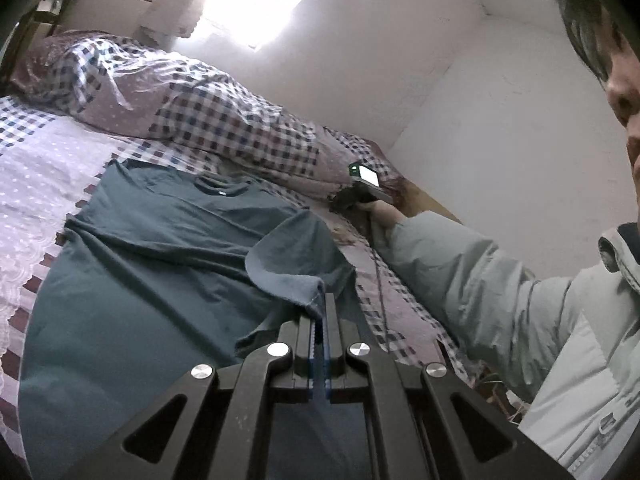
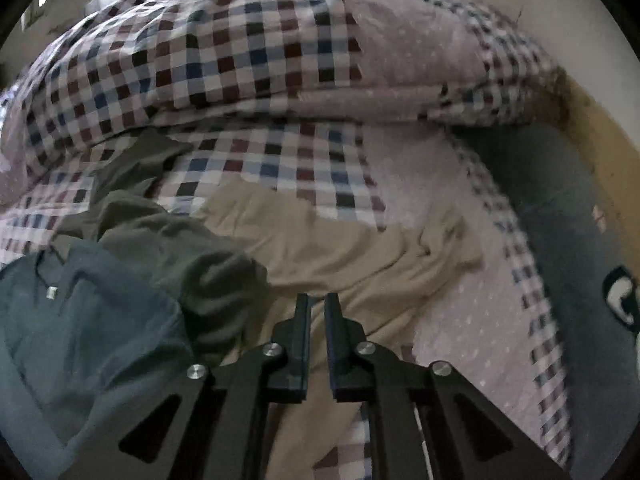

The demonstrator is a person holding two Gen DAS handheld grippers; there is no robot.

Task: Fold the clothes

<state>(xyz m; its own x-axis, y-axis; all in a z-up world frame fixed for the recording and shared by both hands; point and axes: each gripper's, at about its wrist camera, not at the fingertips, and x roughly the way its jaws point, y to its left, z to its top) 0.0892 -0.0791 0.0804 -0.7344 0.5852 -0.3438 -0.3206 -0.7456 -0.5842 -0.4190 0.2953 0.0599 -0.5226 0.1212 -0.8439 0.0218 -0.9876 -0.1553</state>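
Note:
A teal T-shirt lies spread on the bed, collar toward the far side. My left gripper is shut on a lifted edge of this T-shirt, and the fabric folds over toward the shirt's middle. The right gripper shows in the left wrist view, held in a hand above the bed's far right side. In the right wrist view my right gripper stands slightly open and empty above a beige garment. The teal T-shirt's collar part lies at the lower left there.
A checked duvet is bunched along the far side of the bed; it also shows in the right wrist view. An olive garment and a dark grey printed garment lie near the beige one. A person in a pale jacket stands at right.

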